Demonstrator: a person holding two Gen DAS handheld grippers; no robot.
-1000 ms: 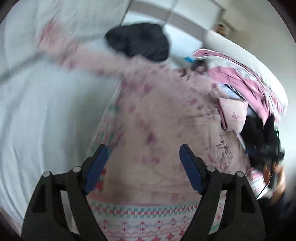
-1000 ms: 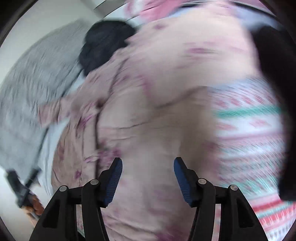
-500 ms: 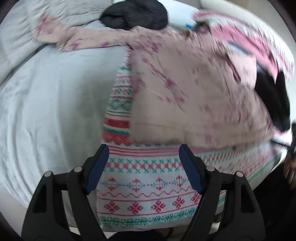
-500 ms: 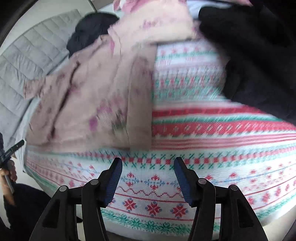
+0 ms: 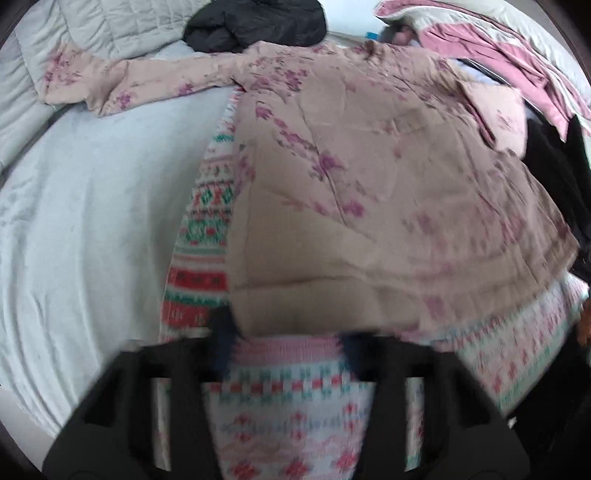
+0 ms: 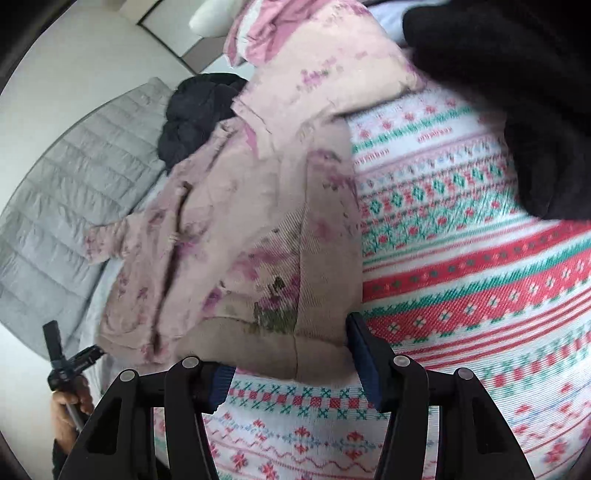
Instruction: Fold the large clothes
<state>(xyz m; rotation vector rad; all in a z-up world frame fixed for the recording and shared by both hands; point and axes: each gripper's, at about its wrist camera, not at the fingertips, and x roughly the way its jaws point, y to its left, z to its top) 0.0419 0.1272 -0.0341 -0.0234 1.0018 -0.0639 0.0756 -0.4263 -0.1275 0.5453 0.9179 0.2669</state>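
Garment under inspection is a pink floral shirt, lying spread face-down across a patterned red, green and white blanket on a bed with a pale grey sheet. One sleeve is reaching out toward a grey quilted cover, beside a dark bundled garment. A black garment is lying at the shirt's other side.

The left gripper is sitting at the shirt's near hem. Its jaws have just been closing; the hem edge is lying between them, but blur is preventing any finding on whether the pads are pressing the cloth.

The right gripper is positioned at the hem corner on the other side. Its jaws have likewise just been closing and are standing partly apart, with the folded hem bulging between the blue pads; the right-hand pad is touching the cloth, firm grip unconfirmed.

A hand is holding the other tool at the right view's lower left.
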